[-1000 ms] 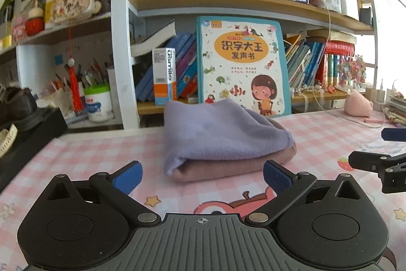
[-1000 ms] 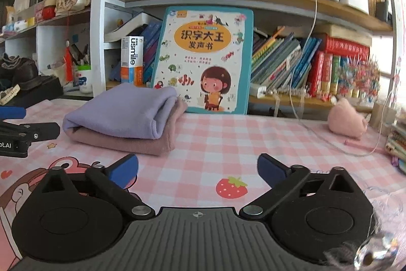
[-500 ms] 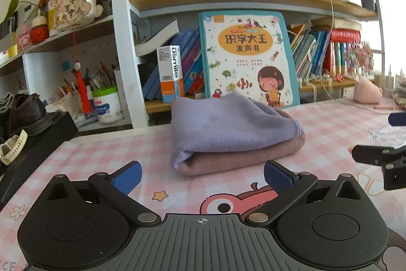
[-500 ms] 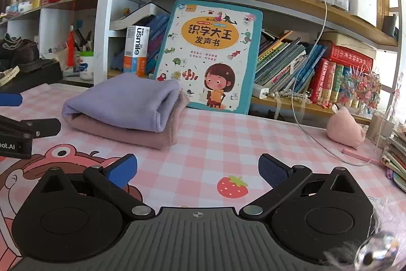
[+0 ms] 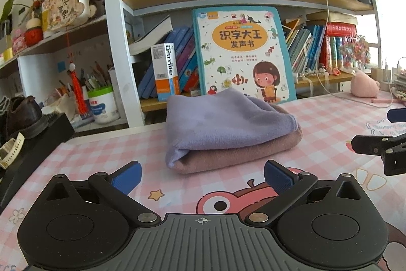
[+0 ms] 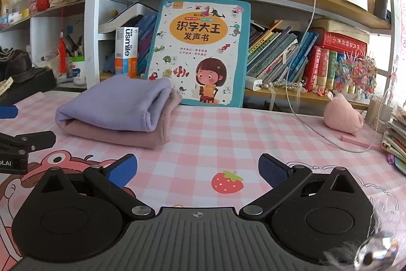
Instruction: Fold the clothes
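Note:
A folded lilac cloth lies on top of a folded dusty-pink cloth on the pink checked tablecloth. The same stack shows in the right wrist view, lilac cloth over pink cloth, left of centre. My left gripper is open just in front of the stack, nothing between its blue pads. My right gripper is open over bare tablecloth, to the right of the stack, holding nothing. Each gripper's fingers show at the edge of the other's view.
A big picture book leans on the bookshelf behind the stack. A pink plush, a white cable and stacked books sit at the right. A black box with shoes stands at the left.
Both grippers have drawn back slightly from the stack and stayed open. The folded cloths have not moved.

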The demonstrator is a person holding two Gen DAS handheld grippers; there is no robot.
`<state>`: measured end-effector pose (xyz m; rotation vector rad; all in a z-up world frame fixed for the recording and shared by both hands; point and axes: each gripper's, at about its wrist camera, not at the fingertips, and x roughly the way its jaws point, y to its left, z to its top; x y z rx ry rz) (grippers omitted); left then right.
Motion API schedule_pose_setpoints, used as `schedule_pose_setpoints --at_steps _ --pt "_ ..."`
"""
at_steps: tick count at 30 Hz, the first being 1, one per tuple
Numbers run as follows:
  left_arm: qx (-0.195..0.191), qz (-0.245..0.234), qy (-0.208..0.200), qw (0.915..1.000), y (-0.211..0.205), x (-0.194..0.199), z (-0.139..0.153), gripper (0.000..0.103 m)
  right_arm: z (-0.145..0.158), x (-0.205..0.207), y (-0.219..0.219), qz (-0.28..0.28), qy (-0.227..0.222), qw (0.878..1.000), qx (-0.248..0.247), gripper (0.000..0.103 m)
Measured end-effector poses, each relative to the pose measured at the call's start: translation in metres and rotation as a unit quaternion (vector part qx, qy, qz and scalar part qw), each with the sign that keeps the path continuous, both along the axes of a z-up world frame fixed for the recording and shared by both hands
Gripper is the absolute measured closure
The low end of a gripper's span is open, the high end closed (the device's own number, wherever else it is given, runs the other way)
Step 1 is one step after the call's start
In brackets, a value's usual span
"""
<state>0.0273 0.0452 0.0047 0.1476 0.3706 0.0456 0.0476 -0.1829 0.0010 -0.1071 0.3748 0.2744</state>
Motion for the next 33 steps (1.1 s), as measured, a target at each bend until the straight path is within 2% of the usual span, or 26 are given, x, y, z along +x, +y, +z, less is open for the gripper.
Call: schedule_pose_setpoints --at_steps 12,33 --pt "-0.018 0.005 0.012 0.9998 0.0059 0.0034 -0.0011 0.000 -0.0008 0.0013 0.0057 0.013 0.003 1.000 -0.015 0.000" --pt "-0.028 0.009 0.016 0.9994 0.0086 0.0047 -0.0014 0.000 -0.0013 0.0021 0.0070 0.019 0.006 1.000 -0.018 0.000"
